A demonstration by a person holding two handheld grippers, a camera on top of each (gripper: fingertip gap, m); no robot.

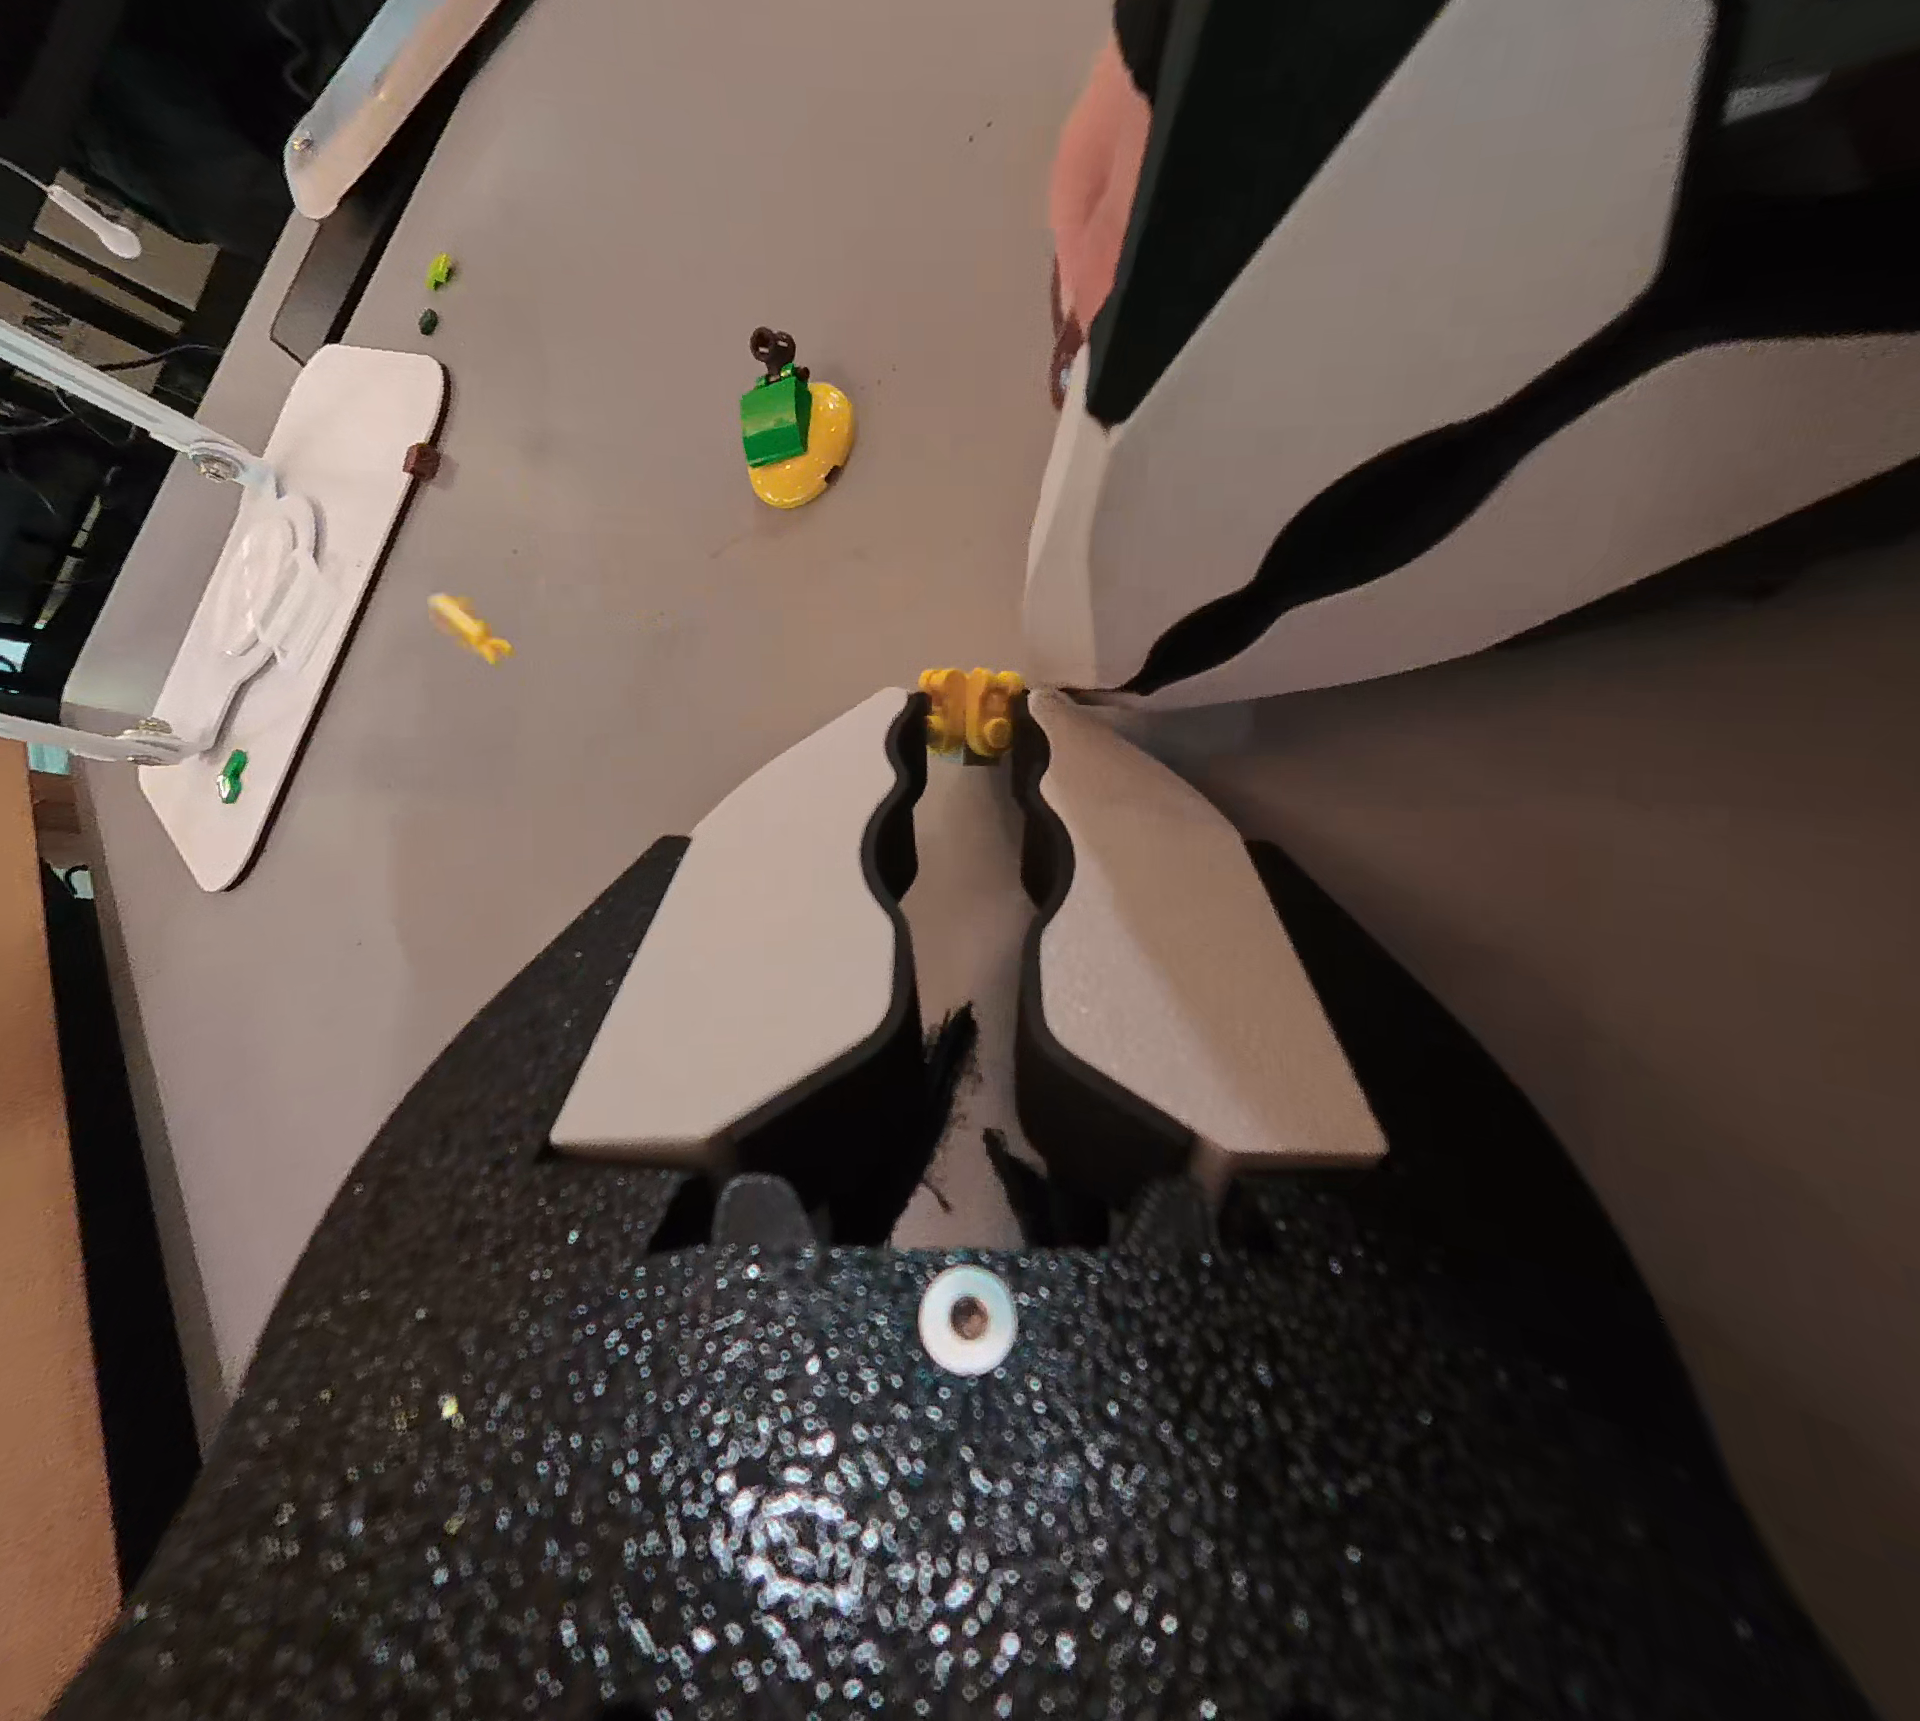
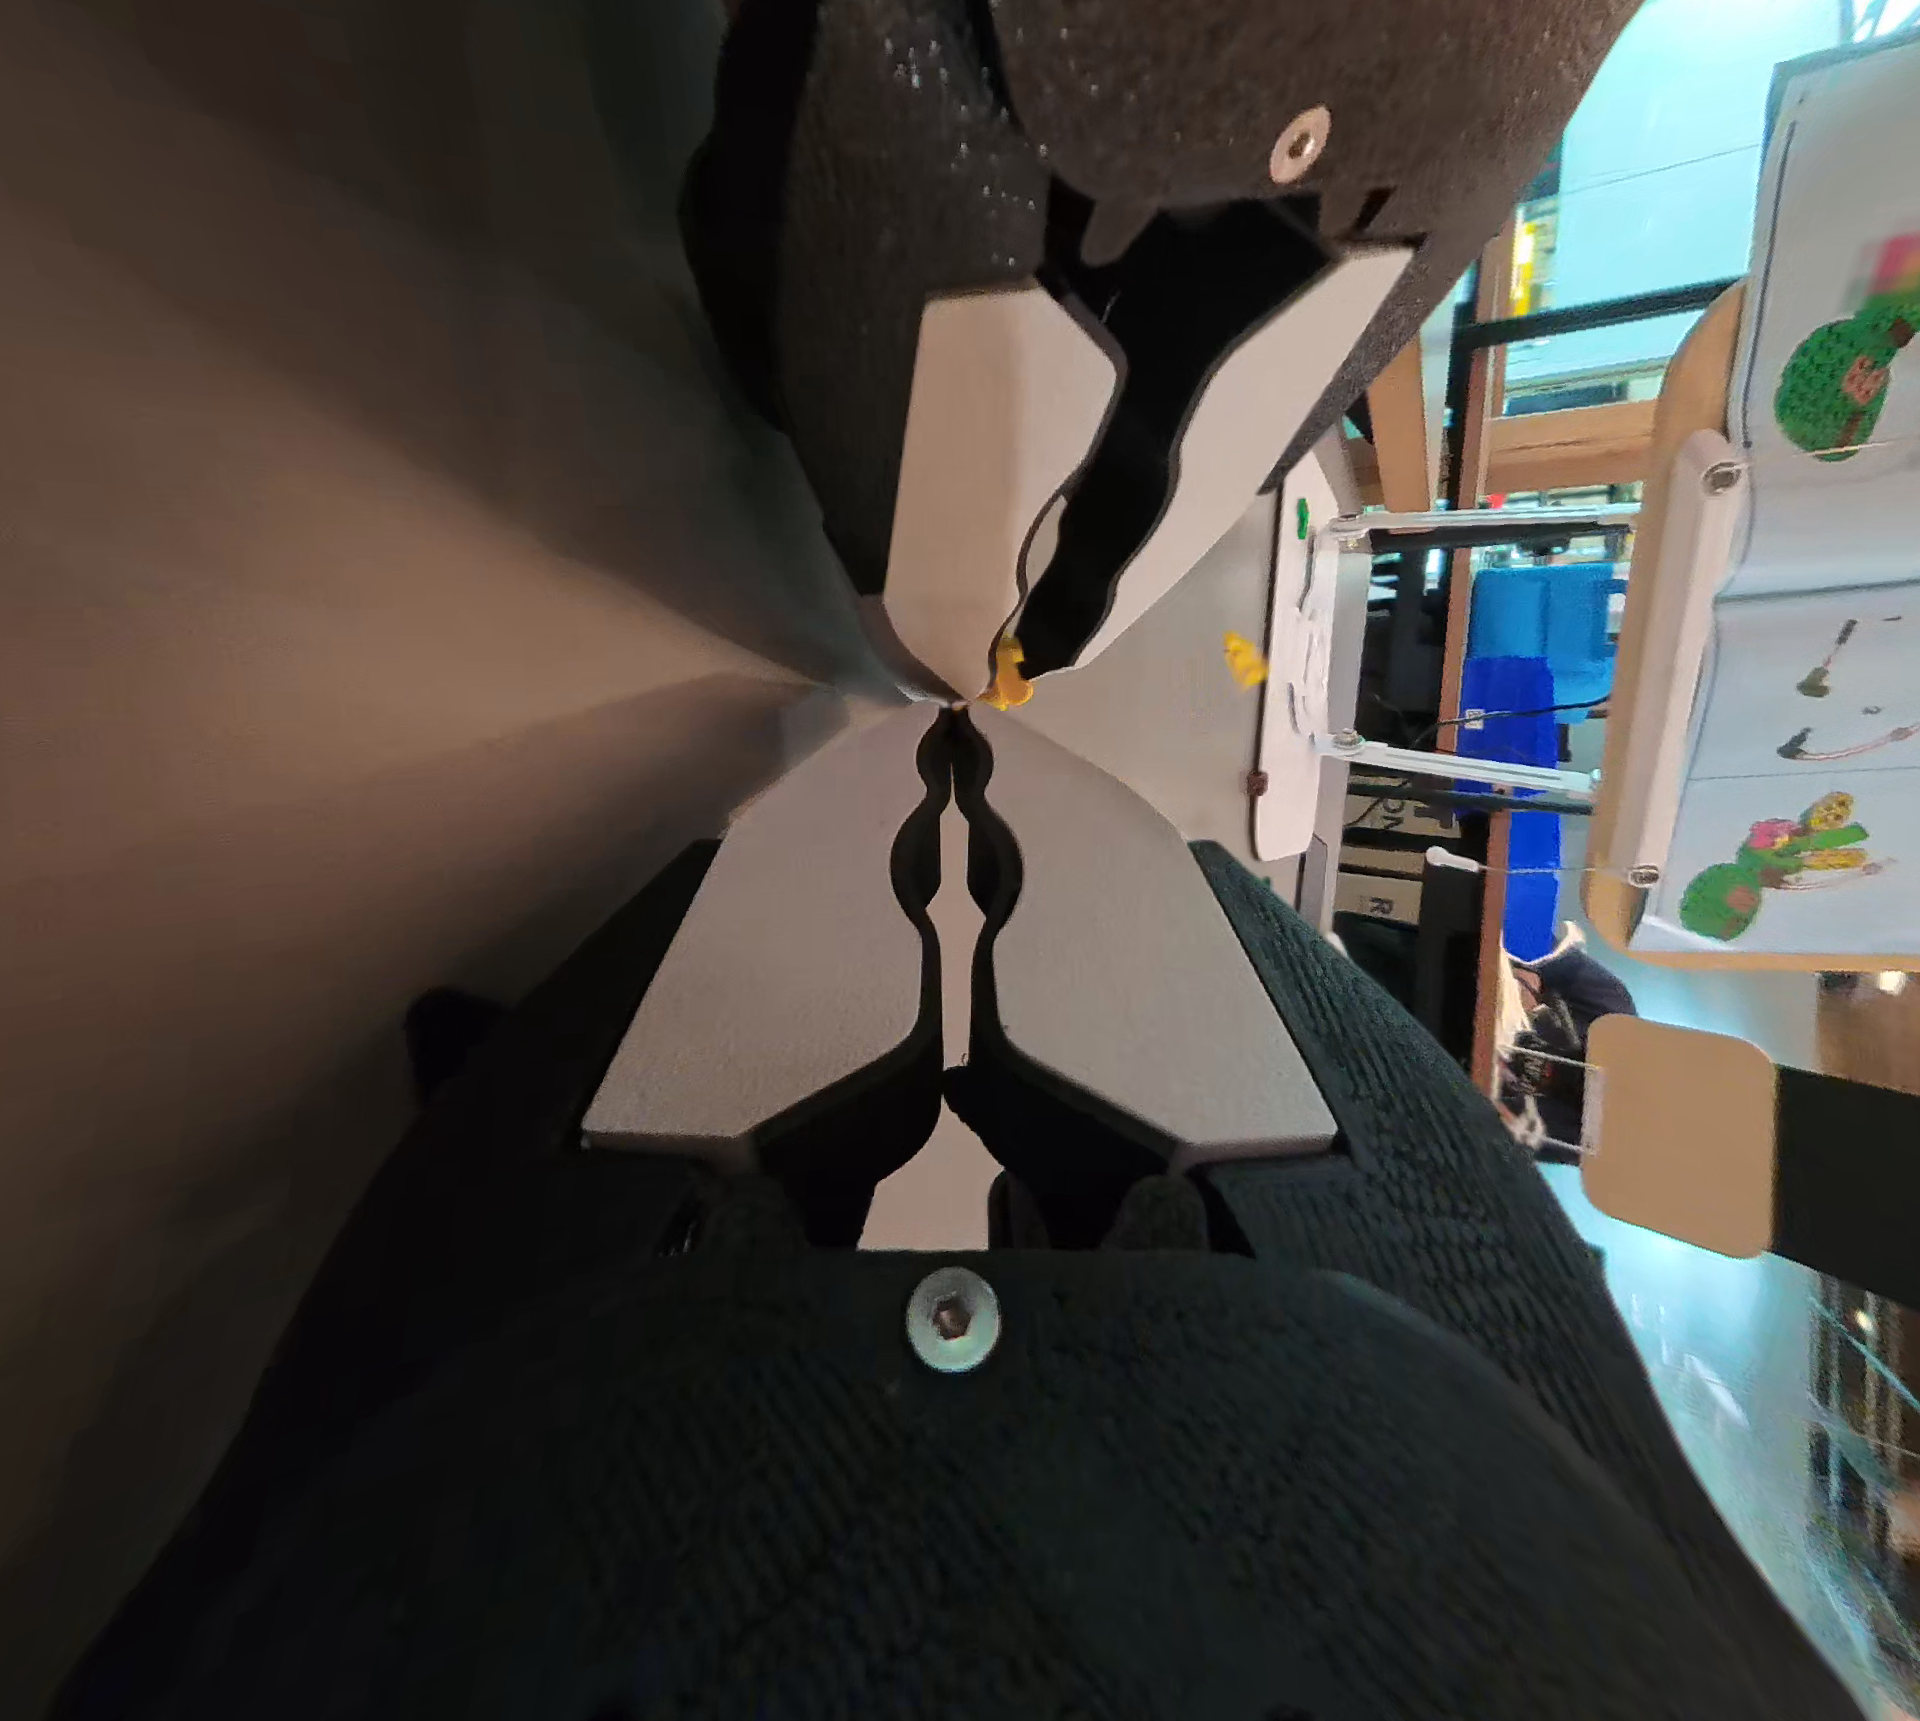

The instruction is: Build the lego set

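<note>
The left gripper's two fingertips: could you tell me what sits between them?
A small yellow lego piece sits clamped between them, seen in the left wrist view.

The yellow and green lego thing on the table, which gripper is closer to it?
Probably left. The left gripper, holding a small yellow piece, sits just short of the yellow-and-green assembly; the right gripper's tips meet it slightly farther off.
</note>
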